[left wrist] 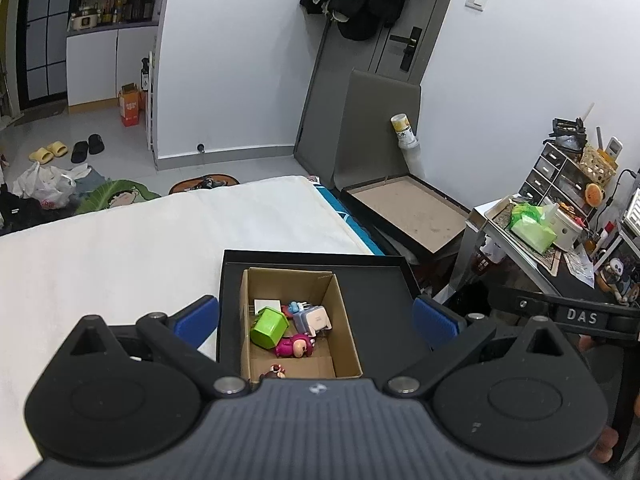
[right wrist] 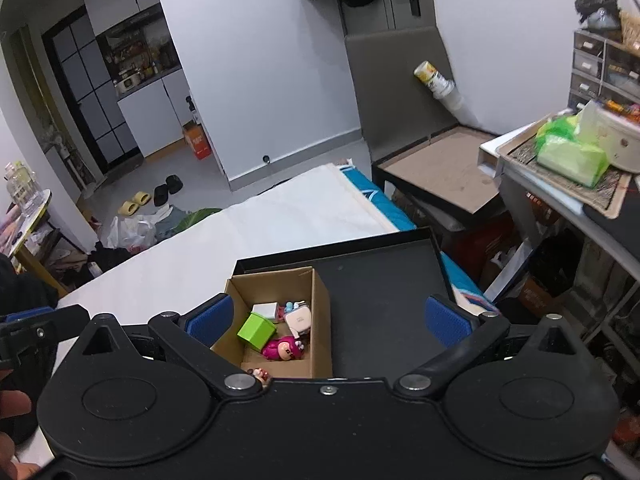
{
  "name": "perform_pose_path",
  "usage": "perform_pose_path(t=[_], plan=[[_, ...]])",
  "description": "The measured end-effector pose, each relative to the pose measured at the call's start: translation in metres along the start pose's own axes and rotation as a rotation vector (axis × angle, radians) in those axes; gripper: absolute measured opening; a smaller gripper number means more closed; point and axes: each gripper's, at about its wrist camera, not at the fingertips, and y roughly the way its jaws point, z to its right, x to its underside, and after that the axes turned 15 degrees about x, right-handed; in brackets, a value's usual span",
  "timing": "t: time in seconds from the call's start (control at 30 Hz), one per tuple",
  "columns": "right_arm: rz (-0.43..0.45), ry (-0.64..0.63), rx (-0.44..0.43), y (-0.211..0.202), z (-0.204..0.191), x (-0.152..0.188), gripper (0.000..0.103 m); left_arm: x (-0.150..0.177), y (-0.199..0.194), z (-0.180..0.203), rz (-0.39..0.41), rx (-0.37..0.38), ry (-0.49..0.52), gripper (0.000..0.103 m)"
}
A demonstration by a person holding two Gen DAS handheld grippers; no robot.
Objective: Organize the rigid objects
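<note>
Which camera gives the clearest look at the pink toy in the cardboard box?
The right wrist view: the pink toy lies unobstructed, face showing. The left wrist view shows the same toy partly tucked behind the green box.

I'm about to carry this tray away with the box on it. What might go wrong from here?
The brown cardboard box sits loose at one side of the black tray, so it may slide or tip the tray. The tray's right edge reaches the edge of the white mattress, so a nudge might drop it off. The green cube and pink figure lie loose inside and could shift.
</note>
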Motion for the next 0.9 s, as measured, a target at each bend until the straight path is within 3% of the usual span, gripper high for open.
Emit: perform_pose_path(t=[0.17,0.9], plan=[[0.047,-0.019,-0.006,-0.019,0.003,0.007,0.103,0.007,-0.006,0.005,0.002,-0.004,0.009,0.102],[0.059,0.029,-0.003,-0.045,0.026,0.04,0.103,0.036,-0.02,0.019,-0.012,-0.008,0.054,0.102]])
